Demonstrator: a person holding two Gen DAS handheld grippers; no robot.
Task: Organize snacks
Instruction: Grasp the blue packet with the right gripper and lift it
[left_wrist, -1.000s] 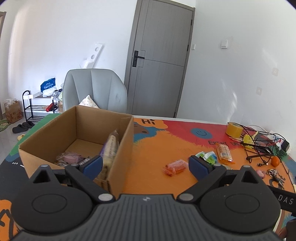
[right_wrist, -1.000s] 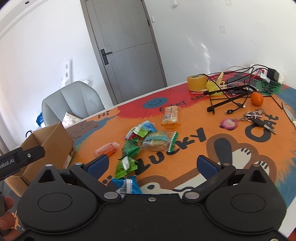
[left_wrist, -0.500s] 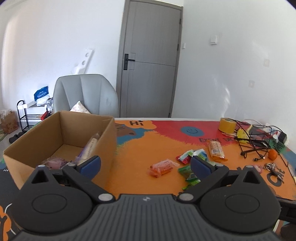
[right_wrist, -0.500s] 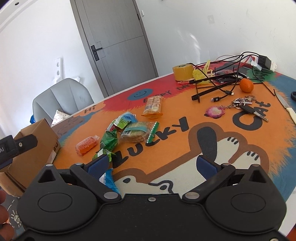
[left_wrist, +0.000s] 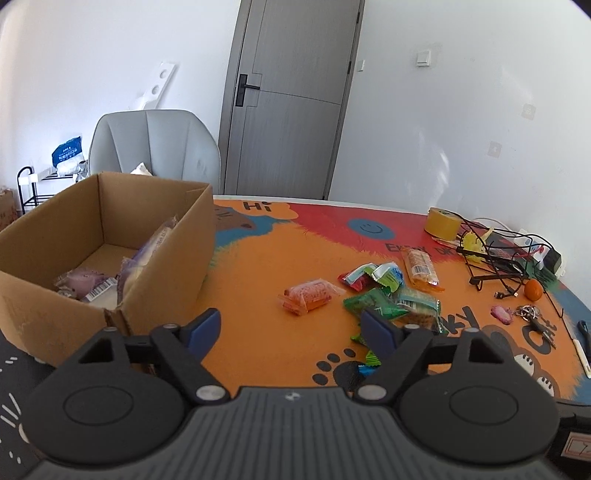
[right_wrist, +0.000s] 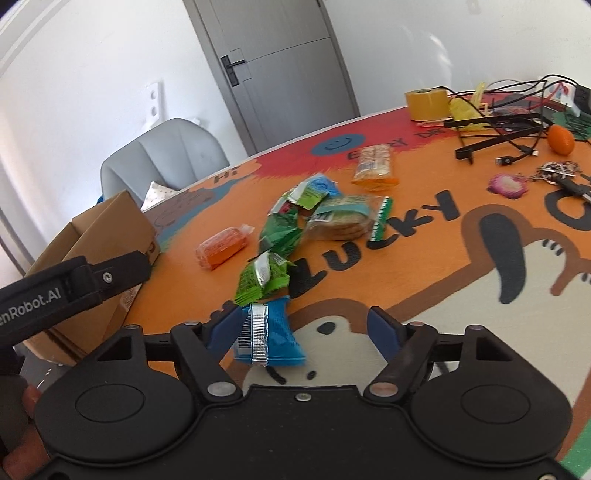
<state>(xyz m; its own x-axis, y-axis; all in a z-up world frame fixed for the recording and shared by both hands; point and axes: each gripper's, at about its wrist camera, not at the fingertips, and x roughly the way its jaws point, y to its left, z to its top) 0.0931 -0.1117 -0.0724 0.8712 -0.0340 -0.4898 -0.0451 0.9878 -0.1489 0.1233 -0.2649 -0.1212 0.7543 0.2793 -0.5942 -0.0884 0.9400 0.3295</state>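
Observation:
An open cardboard box (left_wrist: 177, 251) stands at the table's left with a few wrapped snacks (left_wrist: 88, 284) inside; it also shows in the right wrist view (right_wrist: 110, 229). Loose snacks lie on the mat: an orange packet (left_wrist: 310, 295) (right_wrist: 221, 247), green packets (left_wrist: 373, 301) (right_wrist: 262, 277), a cracker pack (left_wrist: 419, 266) (right_wrist: 373, 166), a biscuit pack (right_wrist: 340, 218) and a blue packet (right_wrist: 273, 334). My left gripper (left_wrist: 290, 330) is open and empty above the mat beside the box. My right gripper (right_wrist: 304, 330) is open, low over the blue packet, which lies by its left finger.
A tape roll (left_wrist: 441, 221), tangled cables and a black stand (left_wrist: 498, 258), an orange fruit (left_wrist: 533, 288), keys with a pink charm (left_wrist: 517, 314) and a knife (left_wrist: 583, 350) lie at the right. A grey chair (left_wrist: 155, 147) and a door (left_wrist: 291, 99) are behind the table.
Both grippers have moved. The left view swung right, away from over the box toward the snacks. The right gripper came forward and down, close to the blue packet.

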